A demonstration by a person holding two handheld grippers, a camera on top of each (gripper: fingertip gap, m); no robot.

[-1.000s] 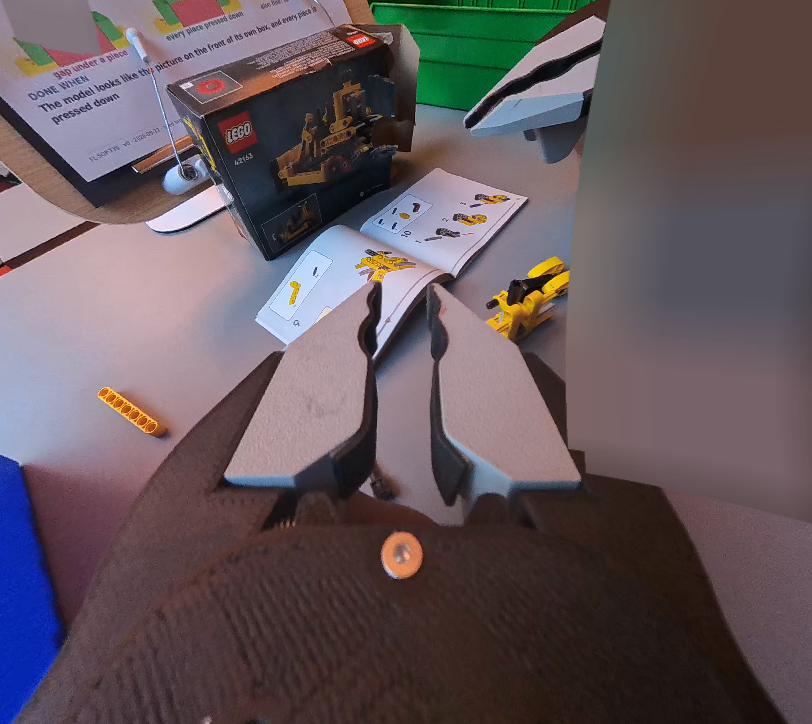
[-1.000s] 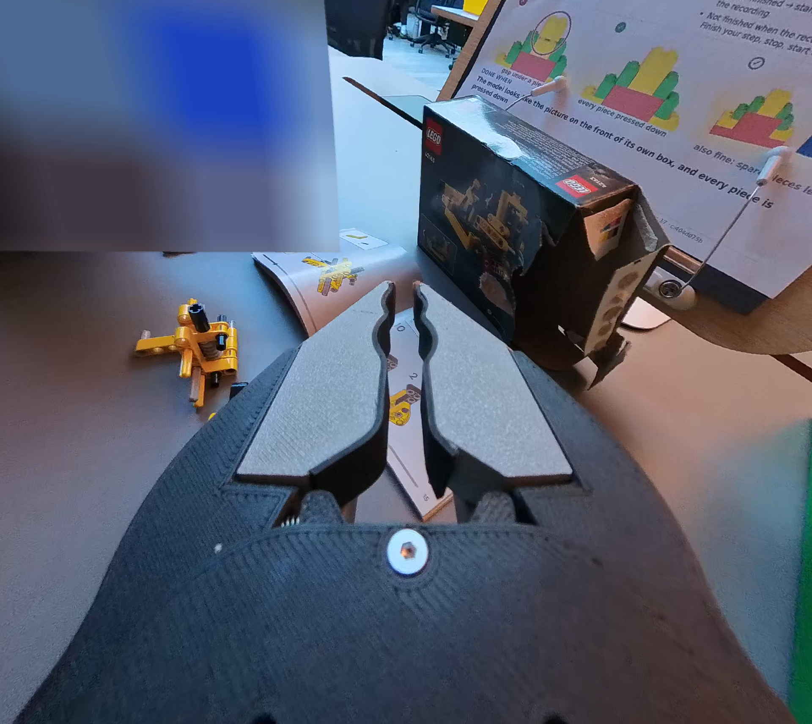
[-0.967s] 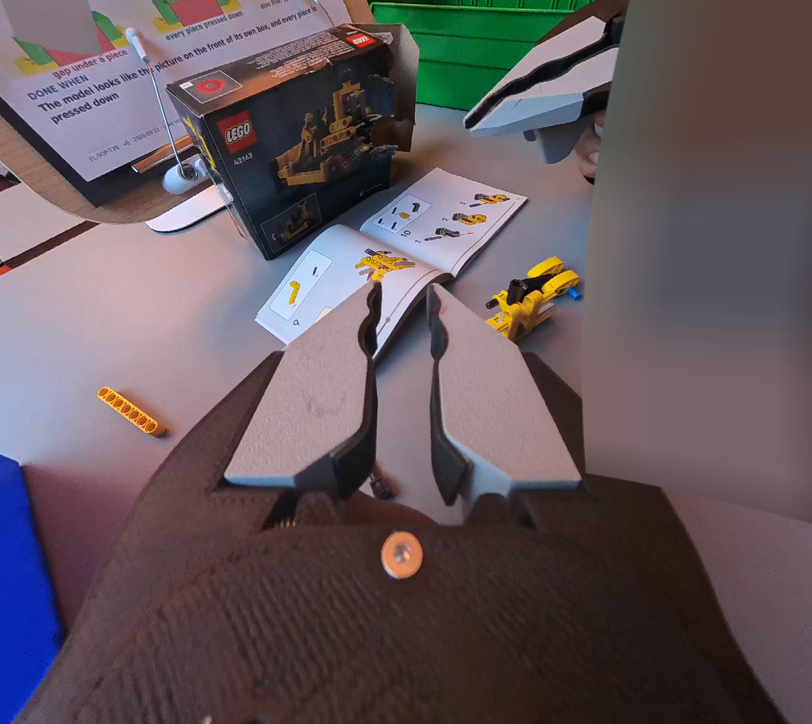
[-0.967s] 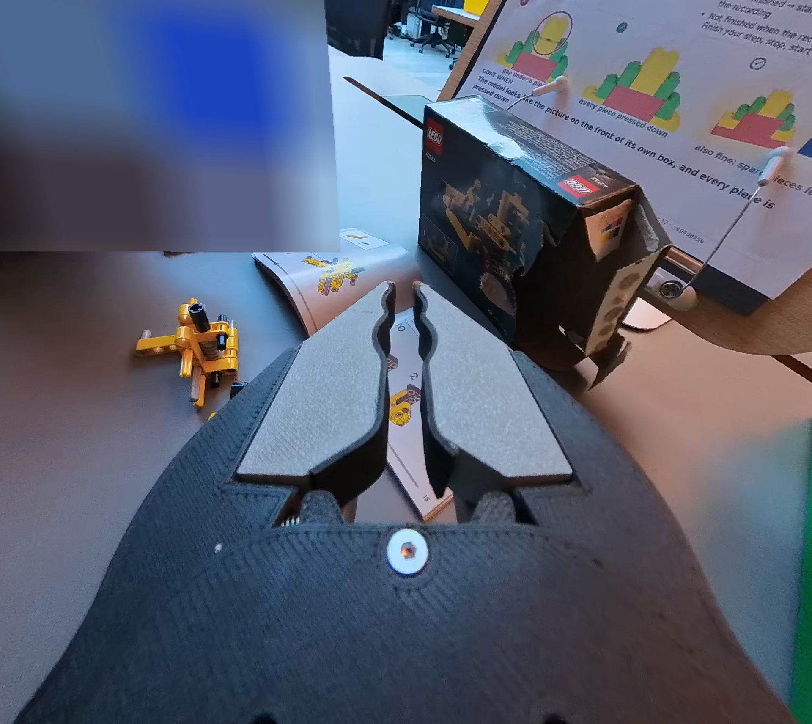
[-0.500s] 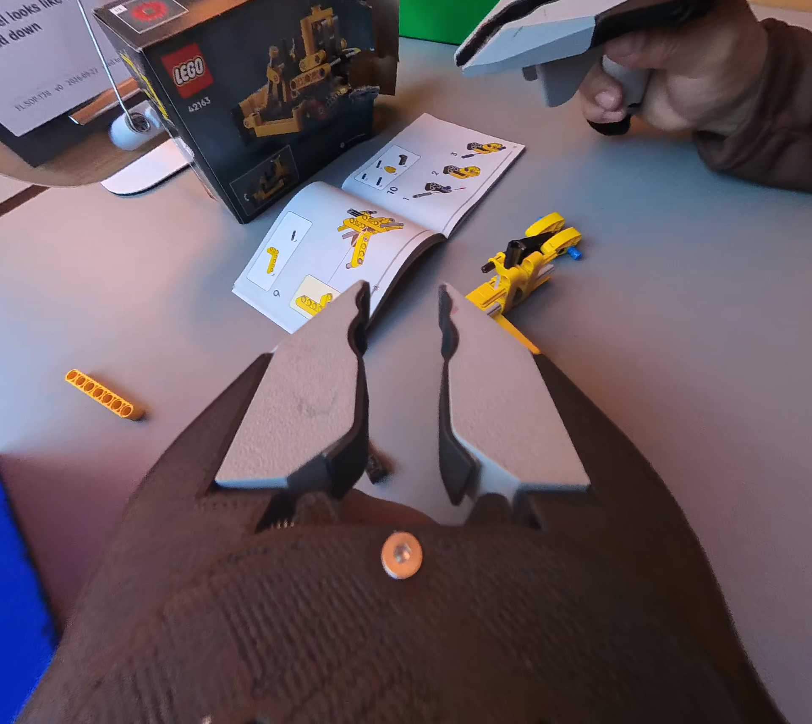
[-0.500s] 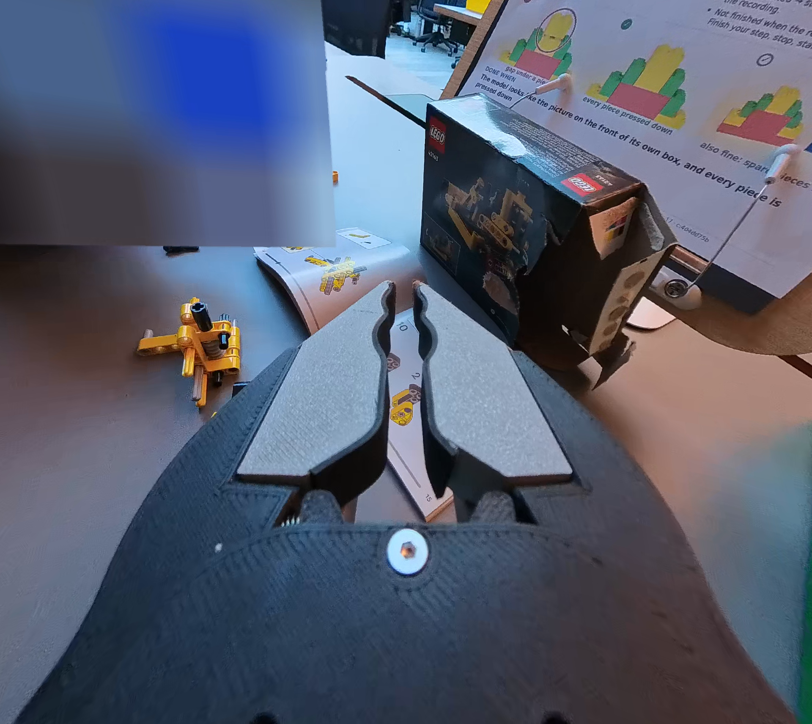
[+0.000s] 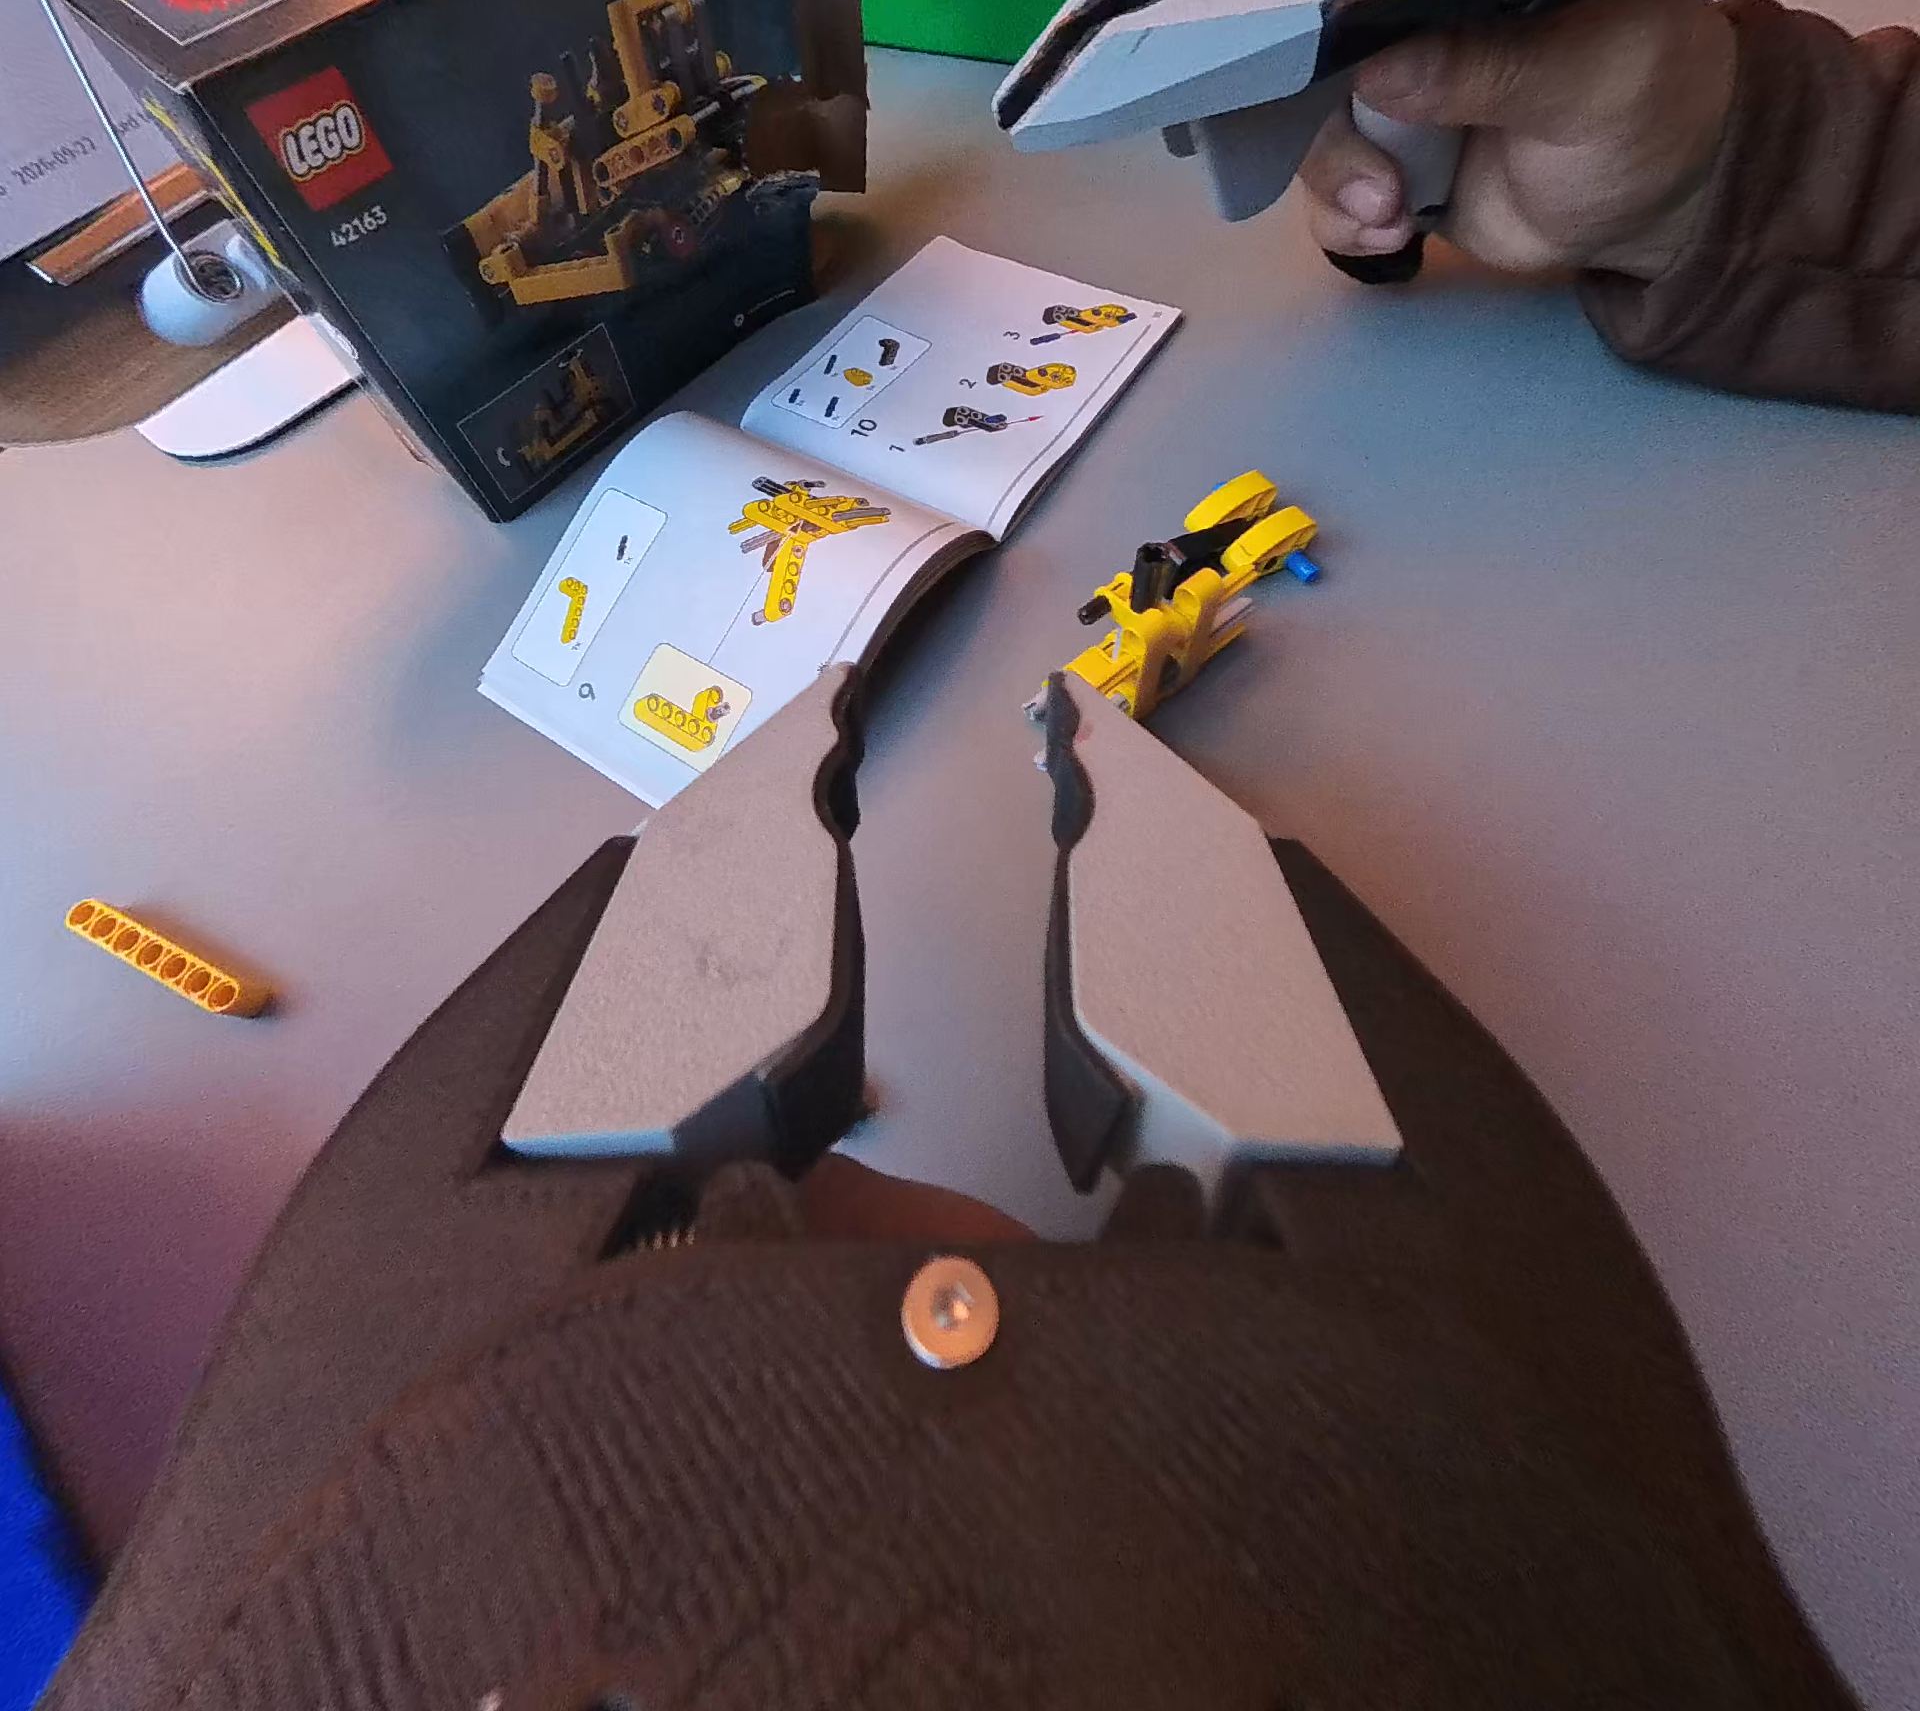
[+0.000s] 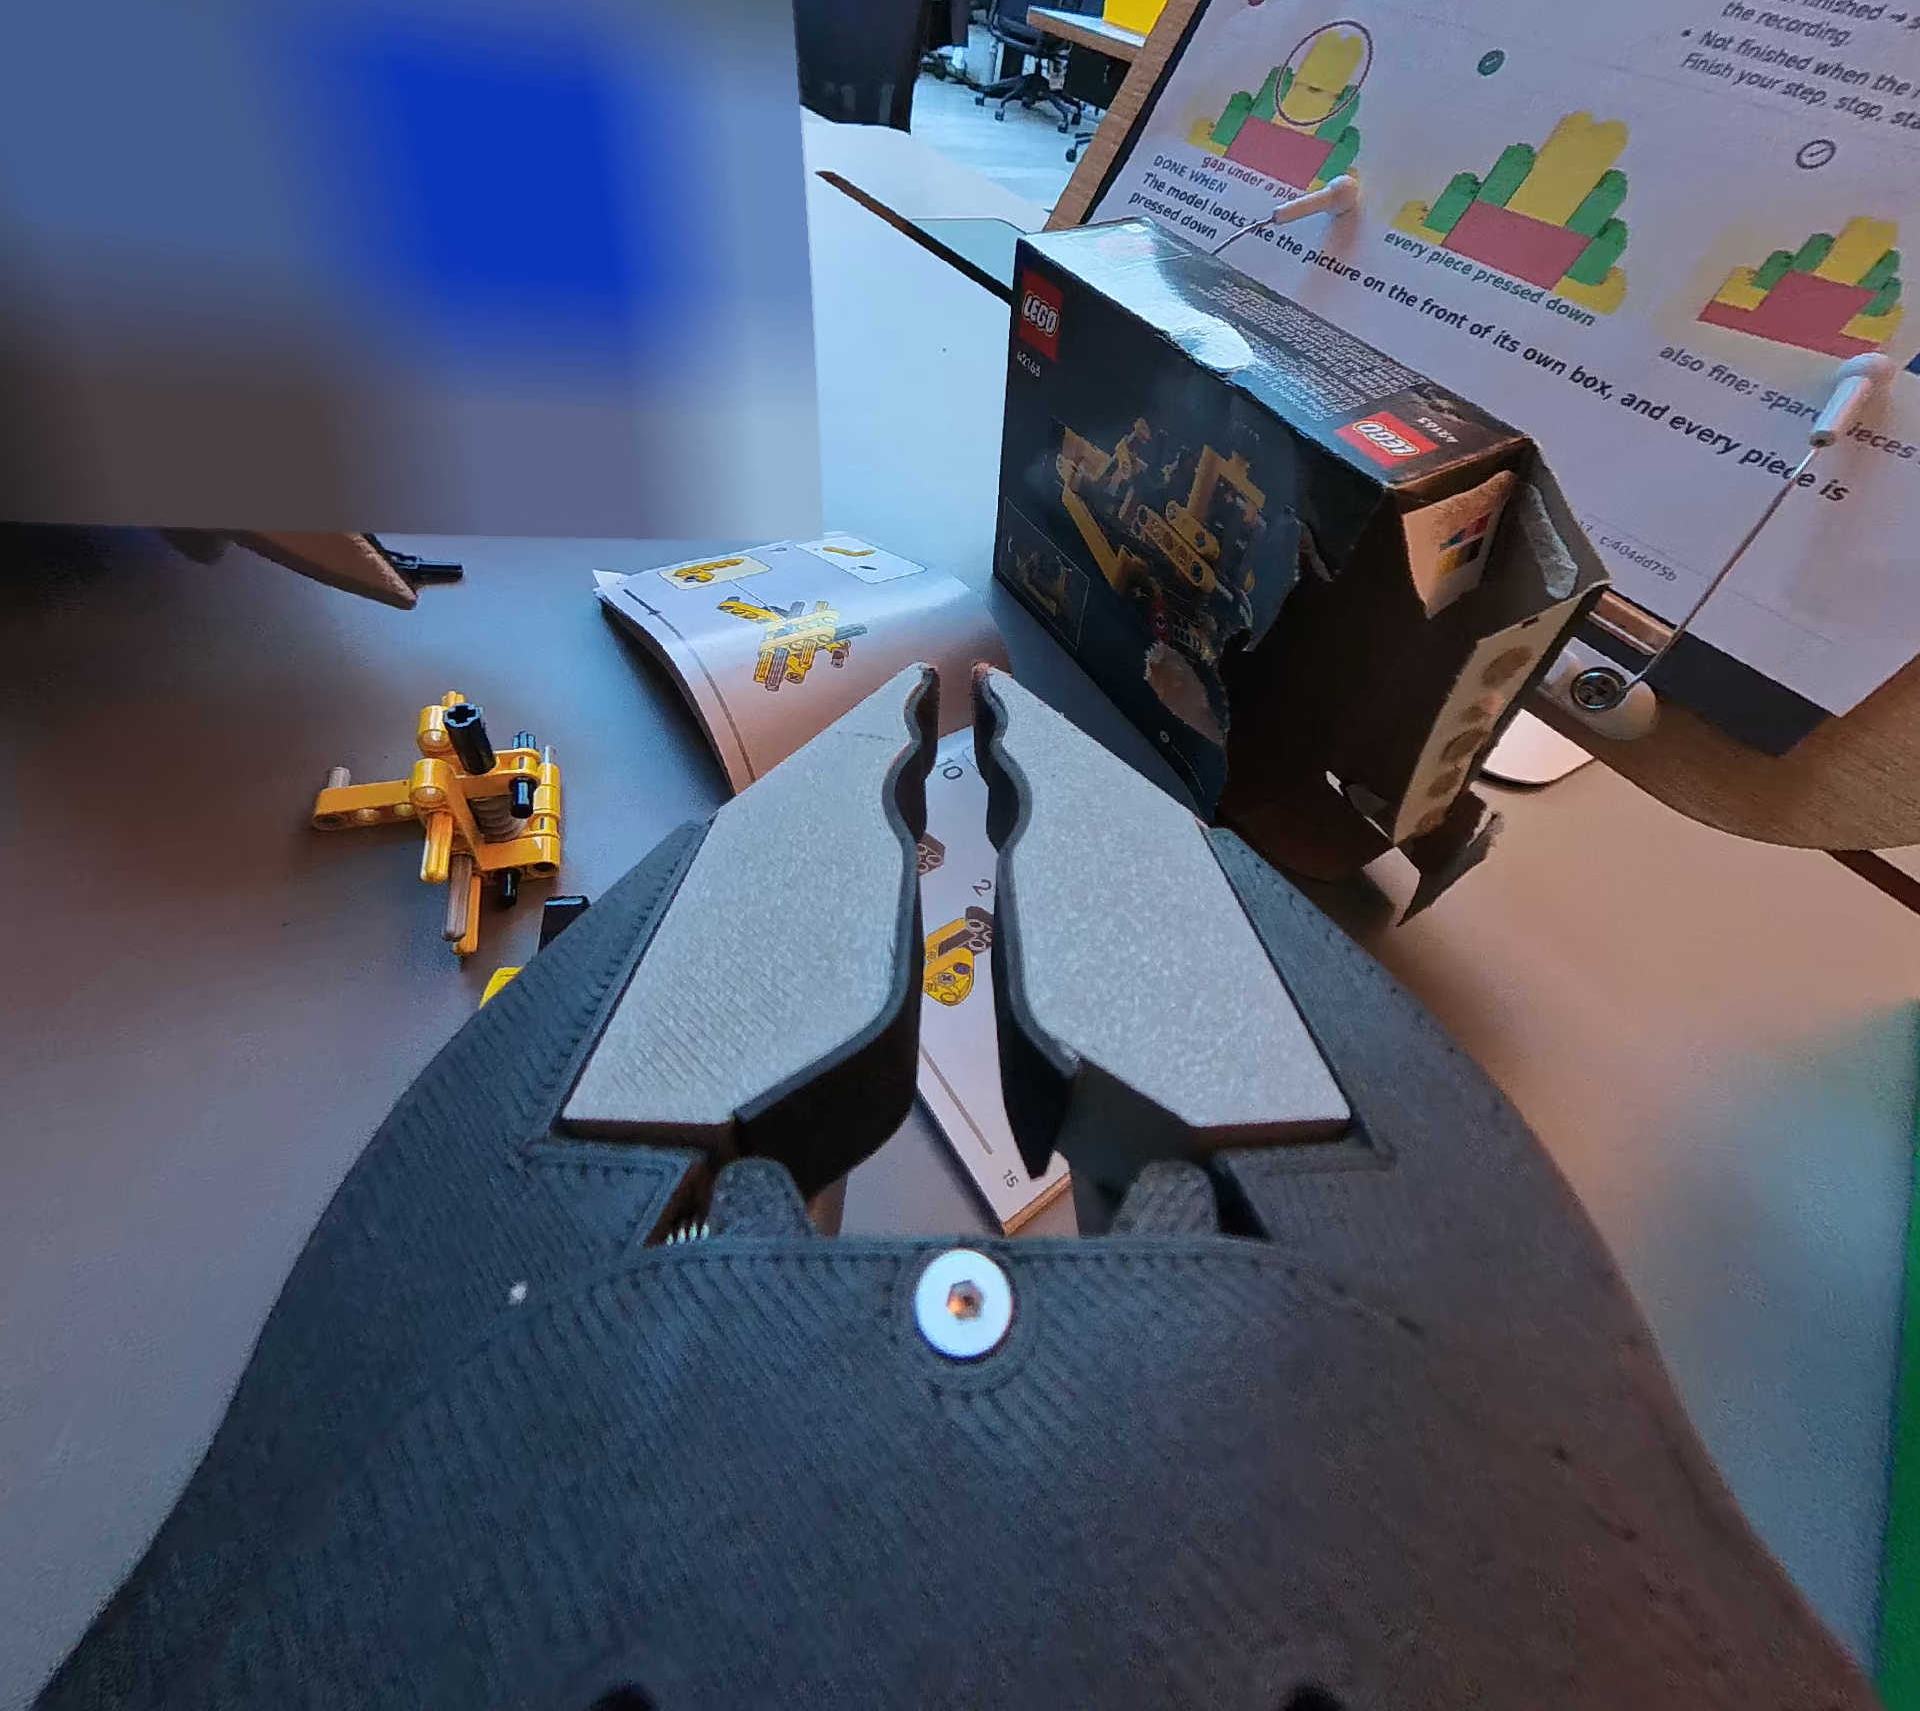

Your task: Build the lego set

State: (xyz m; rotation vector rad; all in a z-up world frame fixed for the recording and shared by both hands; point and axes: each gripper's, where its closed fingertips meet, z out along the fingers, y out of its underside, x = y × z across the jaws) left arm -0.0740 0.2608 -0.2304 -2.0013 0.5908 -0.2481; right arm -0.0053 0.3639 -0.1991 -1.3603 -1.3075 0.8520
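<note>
Lying mid-table beside the open booklet (image 7: 831,508), the light, rigid yellow sub-assembly (image 7: 1184,612) should be pinched across its central beams, protruding pins avoided; left gripper (image 7: 948,705) released, right gripper (image 8: 951,690) nearly closed, empty.

Both views are wide-angle, with straight edges bowing toward the frame borders. Left wrist view: even, cool light on the grey table (image 7: 1558,830); the booklet (image 7: 831,518) and box (image 7: 468,207) are sharp, while the near gripper body at 6 o'clock is soft. Right wrist view: dimmer and warmer; the table (image 8: 208,1038) is dark, glare marks the box top (image 8: 1216,342), and a green blur sits at 4 o'clock.
</note>
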